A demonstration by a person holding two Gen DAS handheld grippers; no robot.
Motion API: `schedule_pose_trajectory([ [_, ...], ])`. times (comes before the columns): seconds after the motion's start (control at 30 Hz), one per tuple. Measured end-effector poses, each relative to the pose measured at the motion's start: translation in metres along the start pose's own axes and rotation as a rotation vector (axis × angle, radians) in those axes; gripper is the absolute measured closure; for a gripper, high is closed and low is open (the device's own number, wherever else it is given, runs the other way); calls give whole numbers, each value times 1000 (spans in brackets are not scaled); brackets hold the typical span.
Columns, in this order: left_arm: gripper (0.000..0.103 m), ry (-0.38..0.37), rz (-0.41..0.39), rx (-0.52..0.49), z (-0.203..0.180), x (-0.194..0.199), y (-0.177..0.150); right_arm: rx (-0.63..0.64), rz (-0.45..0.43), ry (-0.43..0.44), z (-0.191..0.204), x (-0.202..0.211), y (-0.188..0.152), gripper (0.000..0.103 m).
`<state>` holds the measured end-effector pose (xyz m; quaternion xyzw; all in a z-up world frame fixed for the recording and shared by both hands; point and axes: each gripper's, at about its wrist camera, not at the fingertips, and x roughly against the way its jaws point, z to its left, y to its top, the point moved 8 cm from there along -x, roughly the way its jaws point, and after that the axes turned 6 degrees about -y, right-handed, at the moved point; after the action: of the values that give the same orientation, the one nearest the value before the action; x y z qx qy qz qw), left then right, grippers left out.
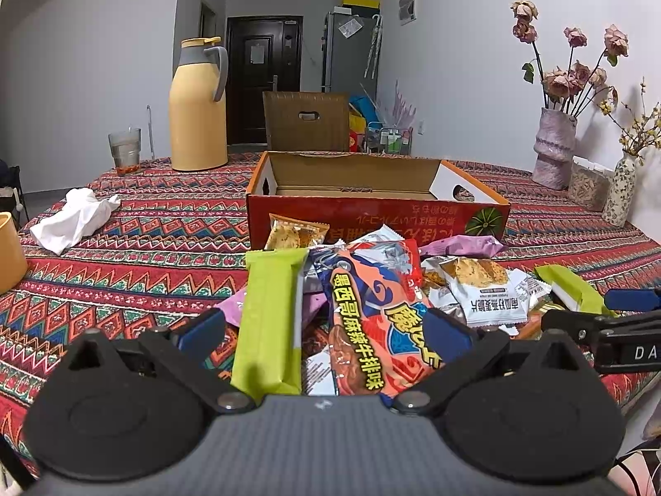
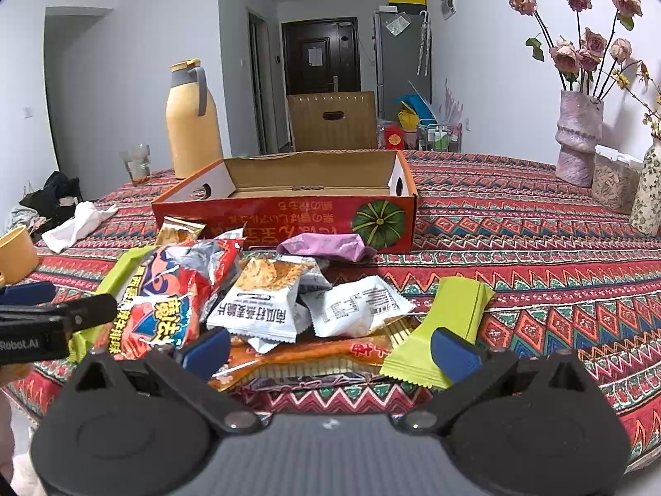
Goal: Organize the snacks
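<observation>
Two lime-green snack bars lay on the cloth, one at the left of the pile (image 2: 120,268) and one at the right (image 2: 446,326). There were three white cracker packets (image 2: 264,306), (image 2: 355,310), (image 1: 295,233), one red-and-blue beef-flavour packet (image 1: 372,310), one orange packet (image 2: 314,357) and one purple packet (image 2: 326,246). One open cardboard box (image 2: 289,215) stood behind them. Three vases (image 2: 578,136), (image 2: 648,194) were counted among the rest, the third being hard to confirm.

Red zigzag-patterned cloth (image 2: 537,248) covers the desk; red box (image 2: 289,223) shows a green pumpkin print; lime-green packet (image 2: 446,322); purple packet (image 2: 322,246); yellow jug (image 2: 192,132).
</observation>
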<state>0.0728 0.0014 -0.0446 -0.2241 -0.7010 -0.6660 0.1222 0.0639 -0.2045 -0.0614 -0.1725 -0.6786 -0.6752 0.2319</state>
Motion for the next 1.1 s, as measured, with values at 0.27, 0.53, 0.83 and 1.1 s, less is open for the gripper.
schedule_pose_trajectory([
  [0.27, 0, -8, -4, 5, -1, 2, -1, -5, -1, 4, 0, 0, 0, 0],
  [0.53, 0, -9, -5, 10, -1, 4, -1, -8, -2, 11, 1, 1, -1, 0],
  [0.83, 0, -9, -7, 17, 0, 5, 0, -12, 3, 11, 2, 1, -1, 0],
  [1.1, 0, -11, -6, 18, 0, 5, 0, -14, 5, 11, 1, -1, -2, 0],
])
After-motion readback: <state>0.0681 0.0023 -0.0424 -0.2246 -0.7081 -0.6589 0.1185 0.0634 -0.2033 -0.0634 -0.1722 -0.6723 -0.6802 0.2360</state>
